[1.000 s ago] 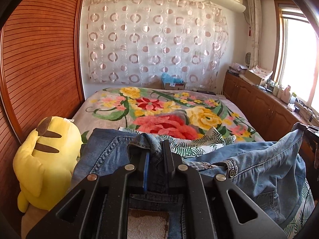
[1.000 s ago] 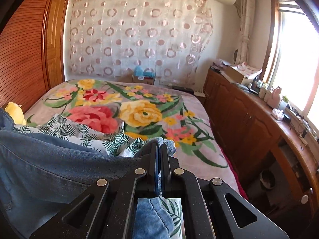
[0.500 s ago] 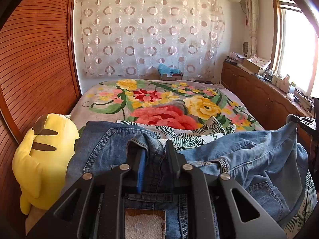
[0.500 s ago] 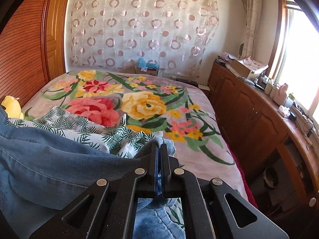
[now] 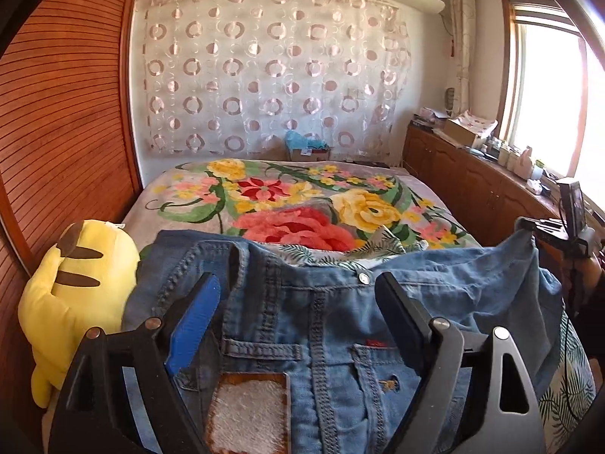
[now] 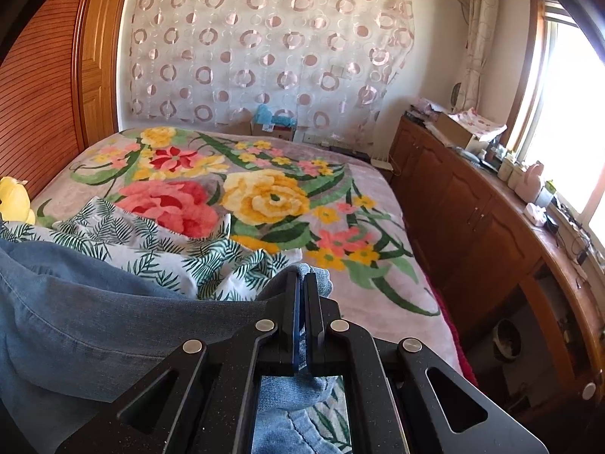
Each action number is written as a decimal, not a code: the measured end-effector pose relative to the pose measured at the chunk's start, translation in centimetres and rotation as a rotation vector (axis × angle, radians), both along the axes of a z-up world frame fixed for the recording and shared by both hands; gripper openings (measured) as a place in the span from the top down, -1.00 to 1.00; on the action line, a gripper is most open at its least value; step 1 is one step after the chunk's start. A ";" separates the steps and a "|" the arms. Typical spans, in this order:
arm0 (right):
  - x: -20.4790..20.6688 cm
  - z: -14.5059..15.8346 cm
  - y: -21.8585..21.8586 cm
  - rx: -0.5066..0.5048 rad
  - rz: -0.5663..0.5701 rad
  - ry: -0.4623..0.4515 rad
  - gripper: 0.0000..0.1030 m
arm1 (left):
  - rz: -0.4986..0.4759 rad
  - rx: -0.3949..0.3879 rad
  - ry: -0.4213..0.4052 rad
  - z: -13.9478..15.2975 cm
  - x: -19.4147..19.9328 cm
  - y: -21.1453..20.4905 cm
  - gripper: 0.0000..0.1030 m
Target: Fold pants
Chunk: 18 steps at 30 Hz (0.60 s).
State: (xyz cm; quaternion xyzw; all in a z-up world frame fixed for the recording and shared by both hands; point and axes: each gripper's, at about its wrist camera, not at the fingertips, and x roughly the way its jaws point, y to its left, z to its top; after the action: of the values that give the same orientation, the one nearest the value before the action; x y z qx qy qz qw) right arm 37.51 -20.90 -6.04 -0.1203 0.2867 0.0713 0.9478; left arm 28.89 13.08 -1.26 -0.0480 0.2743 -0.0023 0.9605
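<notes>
Denim is filling the lower half of both wrist views: the jeans (image 5: 325,325) are lying on the near end of the bed (image 5: 264,189), over a leaf-print cloth (image 6: 159,249) that is showing only in strips past the waistband. I am seeing my left gripper (image 5: 298,302) with its jaws spread wide, one finger on each side of the waistband's middle and gripping nothing; the blue pad (image 5: 193,321) is sitting clear of the fabric. My right gripper (image 6: 300,302) is pinched tight on a bunched corner of the jeans (image 6: 94,321) near the bed's right edge; the denim is poking out past the fingertips and hanging under them. In the left view that gripper (image 5: 548,232) is showing only as a dark shape at the frame's right side, lifting the corner. The legs are running out of the bottom of both frames, so I cannot tell how they are lying. A yellow plush (image 5: 75,295) is sitting at the bed's left edge against the wooden wall (image 5: 56,132), partly cut off in the right view.
</notes>
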 end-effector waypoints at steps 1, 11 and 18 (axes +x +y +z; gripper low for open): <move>-0.1 0.0 0.0 0.010 0.008 0.004 0.98 | -0.013 -0.002 0.002 -0.1 -0.2 -0.3 -0.64; -5.0 1.1 -3.5 0.089 0.021 0.046 0.34 | -0.133 -0.016 0.041 -1.6 -1.9 -4.2 -0.64; -7.6 -0.5 -7.2 0.095 0.000 0.155 0.33 | -0.157 -0.022 0.066 -2.2 -2.6 -5.3 -0.64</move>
State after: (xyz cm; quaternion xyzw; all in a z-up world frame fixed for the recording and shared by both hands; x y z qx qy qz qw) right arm 29.93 -28.11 -6.52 -0.0695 0.3555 0.0940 0.9274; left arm 26.28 7.77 -3.45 -0.0372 0.3089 -0.0788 0.9471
